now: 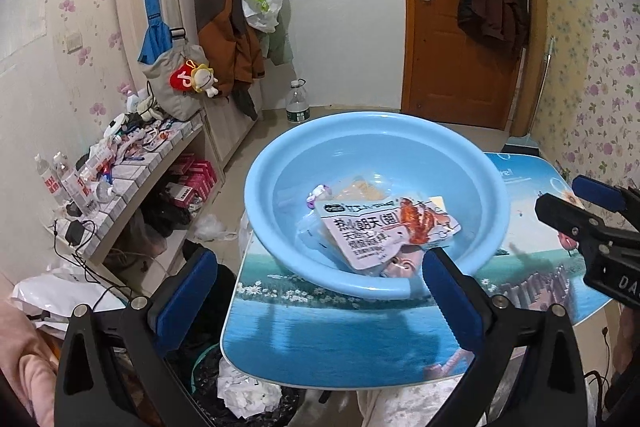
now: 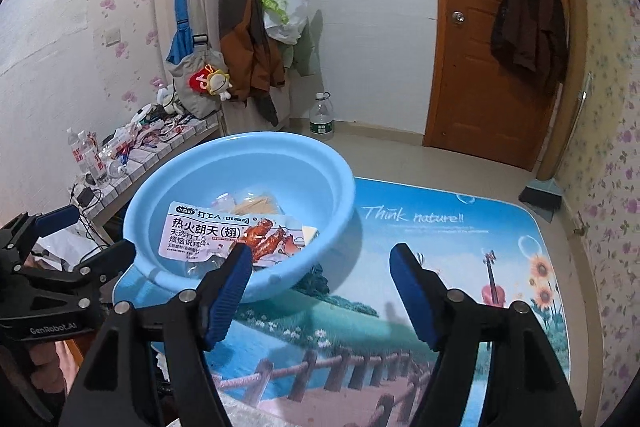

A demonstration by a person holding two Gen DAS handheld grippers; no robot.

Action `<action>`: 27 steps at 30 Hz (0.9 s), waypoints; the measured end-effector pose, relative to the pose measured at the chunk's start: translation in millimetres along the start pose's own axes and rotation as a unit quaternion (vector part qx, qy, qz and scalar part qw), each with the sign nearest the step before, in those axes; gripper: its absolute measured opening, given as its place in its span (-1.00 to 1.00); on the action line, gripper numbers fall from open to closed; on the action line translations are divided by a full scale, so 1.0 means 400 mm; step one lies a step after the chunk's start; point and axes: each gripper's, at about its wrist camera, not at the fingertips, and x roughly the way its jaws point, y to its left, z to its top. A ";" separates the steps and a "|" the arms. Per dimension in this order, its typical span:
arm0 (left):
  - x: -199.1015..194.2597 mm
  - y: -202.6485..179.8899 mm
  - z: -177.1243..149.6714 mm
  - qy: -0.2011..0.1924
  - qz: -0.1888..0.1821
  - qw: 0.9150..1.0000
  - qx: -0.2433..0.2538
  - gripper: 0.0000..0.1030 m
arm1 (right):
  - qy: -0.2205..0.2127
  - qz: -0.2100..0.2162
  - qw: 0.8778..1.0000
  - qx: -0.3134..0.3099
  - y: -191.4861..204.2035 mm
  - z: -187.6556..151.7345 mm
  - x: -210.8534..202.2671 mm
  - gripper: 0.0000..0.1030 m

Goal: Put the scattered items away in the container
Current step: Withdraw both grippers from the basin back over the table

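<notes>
A light blue plastic basin (image 2: 240,187) sits on a small table (image 2: 460,267) whose top is printed with a lake, a fence, sunflowers and the words "Think nature". In the right wrist view the basin fills the area from the centre toward 9 o'clock, at the table's left end.

Inside the basin lies a white snack packet (image 2: 232,233) printed with Chinese characters and a picture of red chicken wings. It rests on top of a few other small packets (image 2: 256,205), one pale orange; their details are too small to make out.

The right gripper (image 2: 320,267) reaches in from 6 o'clock. Its blue-padded jaws are spread wide apart, with nothing between them. The left finger (image 2: 230,291) overlaps the basin's near rim and the packet's corner in this view; whether it touches them cannot be told. The right finger hangs over bare table.

The left gripper (image 1: 316,263), in its own view, also enters from 6 o'clock with jaws wide apart and nothing between them. The basin (image 1: 280,163) sits just past its tips, toward 12 o'clock.

Beyond the table, at 12 to 1 o'clock, stands a brown wooden door (image 2: 480,47) with a dark coat hanging on it. At 9 o'clock a cluttered shelf (image 2: 132,151) holds bottles and papers.
</notes>
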 end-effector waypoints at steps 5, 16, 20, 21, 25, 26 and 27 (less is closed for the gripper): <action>-0.029 -0.027 0.005 -0.008 -0.001 1.000 0.009 1.00 | -0.004 0.001 1.000 0.005 -0.009 -0.014 -0.053 0.47; -0.064 -0.092 -0.005 -0.006 -0.001 1.000 0.023 1.00 | -0.005 -0.006 1.000 0.023 -0.027 -0.039 -0.128 0.66; -0.078 -0.123 -0.005 -0.010 -0.006 0.999 0.034 1.00 | 0.001 -0.011 0.999 0.030 -0.043 -0.055 -0.142 0.66; -0.081 -0.130 -0.005 -0.011 -0.008 0.999 0.037 1.00 | 0.000 -0.013 0.999 0.031 -0.048 -0.054 -0.145 0.66; -0.088 -0.163 -0.008 -0.010 -0.012 0.999 0.040 1.00 | -0.007 -0.031 0.999 0.039 -0.072 -0.056 -0.164 0.67; -0.089 -0.169 -0.009 -0.008 -0.014 0.999 0.037 1.00 | -0.008 -0.035 0.999 0.041 -0.077 -0.056 -0.166 0.68; -0.089 -0.178 -0.011 -0.005 -0.012 0.999 0.034 1.00 | -0.010 -0.043 0.998 0.044 -0.082 -0.058 -0.172 0.71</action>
